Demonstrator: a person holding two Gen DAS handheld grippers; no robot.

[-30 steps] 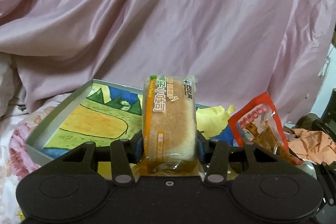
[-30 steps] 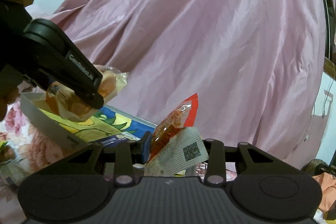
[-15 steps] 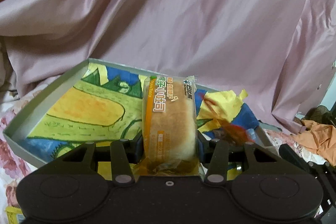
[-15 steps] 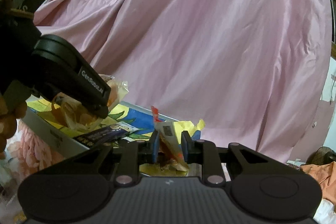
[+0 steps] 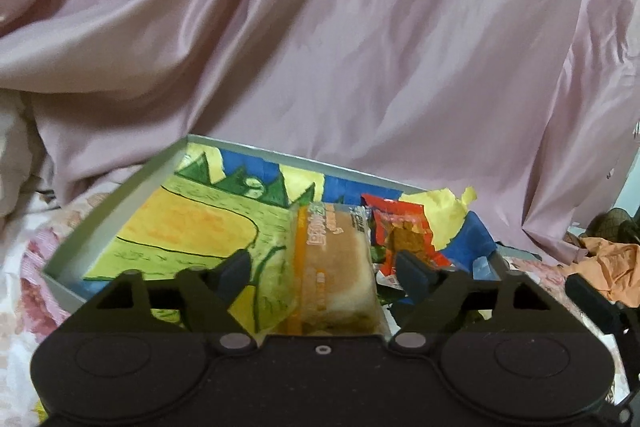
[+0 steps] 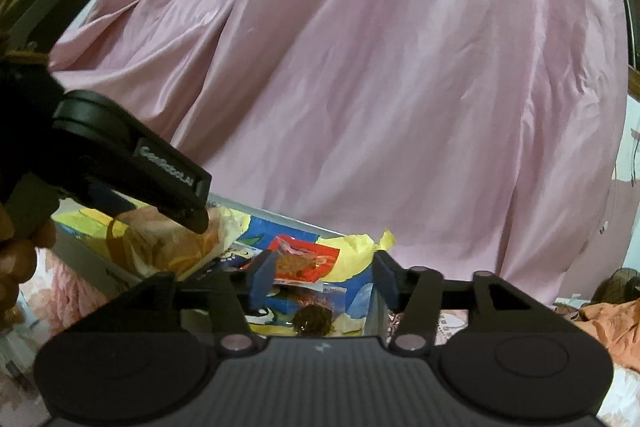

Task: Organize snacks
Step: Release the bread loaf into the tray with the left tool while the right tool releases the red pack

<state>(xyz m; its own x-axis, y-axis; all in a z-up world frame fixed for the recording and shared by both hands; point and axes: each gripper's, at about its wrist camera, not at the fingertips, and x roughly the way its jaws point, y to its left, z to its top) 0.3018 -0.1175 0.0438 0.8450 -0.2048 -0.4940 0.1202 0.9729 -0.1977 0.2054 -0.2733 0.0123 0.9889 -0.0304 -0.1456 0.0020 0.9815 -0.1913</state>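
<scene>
Two black two-finger claws work over a shallow grey cardboard tray (image 5: 116, 203) whose floor carries a bright cartoon picture in yellow, green and blue. The tray sits on a bed covered in a pink floral sheet (image 5: 24, 267), with a large draped sheet of shiny pink satin fabric (image 5: 320, 47) filling the background. The left claw (image 5: 324, 269) has its jaws spreading apart; a rectangular loaf-shaped bread snack in a clear wrapper with an orange stripe (image 5: 334, 267) lies between the fingers, and gaps show on both sides, so the pads no longer press on it. The bread lies in the tray, towards its right half. Just beside it on the right lies a small red foil snack packet with a clear window (image 5: 404, 235), touching a crumpled yellow wrapper (image 5: 452, 215). The right claw (image 6: 322, 277) is also opening, its blue-padded fingers standing apart on either side of that same red packet (image 6: 308, 259), which rests loose in the tray. In the right wrist view the left claw (image 6: 192, 215) reaches in from the left, held by a person's hand (image 6: 18, 259). Crumpled orange cloth (image 5: 612, 267) lies at the far right.
</scene>
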